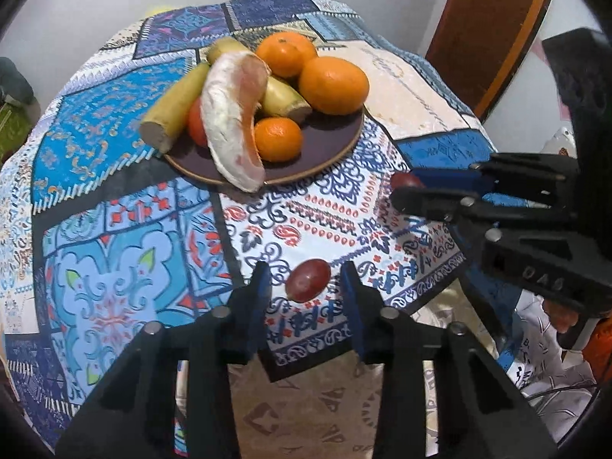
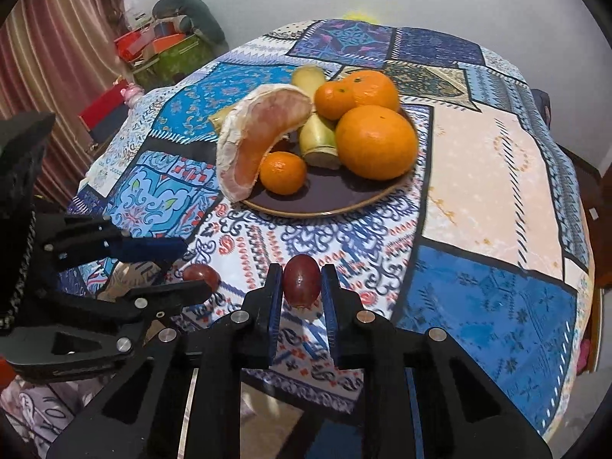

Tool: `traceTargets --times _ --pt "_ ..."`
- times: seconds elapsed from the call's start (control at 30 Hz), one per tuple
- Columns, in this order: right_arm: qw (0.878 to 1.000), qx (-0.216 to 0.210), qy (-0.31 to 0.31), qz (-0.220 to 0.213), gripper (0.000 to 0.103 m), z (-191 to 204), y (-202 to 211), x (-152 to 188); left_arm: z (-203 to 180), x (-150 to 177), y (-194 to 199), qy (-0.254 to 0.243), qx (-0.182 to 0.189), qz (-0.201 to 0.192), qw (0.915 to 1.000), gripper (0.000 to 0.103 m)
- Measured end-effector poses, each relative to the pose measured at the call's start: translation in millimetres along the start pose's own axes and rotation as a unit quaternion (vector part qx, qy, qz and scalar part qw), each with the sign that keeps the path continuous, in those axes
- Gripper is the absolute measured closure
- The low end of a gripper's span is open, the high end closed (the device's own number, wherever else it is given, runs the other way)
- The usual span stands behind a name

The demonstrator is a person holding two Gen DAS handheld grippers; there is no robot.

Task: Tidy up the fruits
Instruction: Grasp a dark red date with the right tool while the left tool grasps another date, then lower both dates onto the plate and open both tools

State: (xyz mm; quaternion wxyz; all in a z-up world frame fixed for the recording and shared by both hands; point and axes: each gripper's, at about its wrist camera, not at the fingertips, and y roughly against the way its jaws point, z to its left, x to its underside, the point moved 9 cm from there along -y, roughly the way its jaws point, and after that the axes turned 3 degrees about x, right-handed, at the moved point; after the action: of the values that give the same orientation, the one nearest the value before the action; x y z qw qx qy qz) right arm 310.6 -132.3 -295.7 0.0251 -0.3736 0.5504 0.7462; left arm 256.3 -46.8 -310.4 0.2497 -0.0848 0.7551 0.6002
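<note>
Two dark red grapes lie near the front edge of the patchwork tablecloth. One grape [image 1: 308, 280] sits between the blue pads of my left gripper [image 1: 305, 267], with a gap on each side, so those jaws are open. The other grape [image 2: 301, 281] is pinched between the pads of my right gripper [image 2: 301, 267], which is shut on it. Behind them stands a dark brown plate [image 1: 336, 153] holding a big orange [image 1: 333, 85], smaller mandarins, a peeled pomelo segment [image 1: 229, 122] and yellow cut pieces. Each gripper shows in the other's view: the right gripper [image 1: 406, 185], the left gripper [image 2: 195, 267].
The table's front edge runs just under both grippers, and the cloth hangs over it. A wooden chair back [image 1: 485, 30] stands at the far right. Boxes and clutter [image 2: 160, 49] sit beside a striped curtain [image 2: 49, 57] past the table's left side.
</note>
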Motion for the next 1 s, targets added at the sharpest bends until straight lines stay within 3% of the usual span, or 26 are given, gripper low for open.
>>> traceTargets --times 0.07,0.37,0.73,1.0 --pt "1.000 0.001 -0.005 0.001 0.085 -4 1 2 -1 2 -5 0.002 0.002 0.005 1.0000 0.077" --pt "1.000 0.000 -0.010 0.000 0.085 -5 -2 -1 11 -4 5 0.008 -0.010 -0.010 0.9999 0.078" --pt "1.000 0.004 0.004 -0.026 0.084 -4 -2 -34 61 -52 26 0.043 -0.035 -0.052 0.9971 0.078" --pt "0.999 0.005 0.009 -0.030 0.084 -7 -15 -53 89 -76 14 0.064 -0.046 -0.059 0.9952 0.078"
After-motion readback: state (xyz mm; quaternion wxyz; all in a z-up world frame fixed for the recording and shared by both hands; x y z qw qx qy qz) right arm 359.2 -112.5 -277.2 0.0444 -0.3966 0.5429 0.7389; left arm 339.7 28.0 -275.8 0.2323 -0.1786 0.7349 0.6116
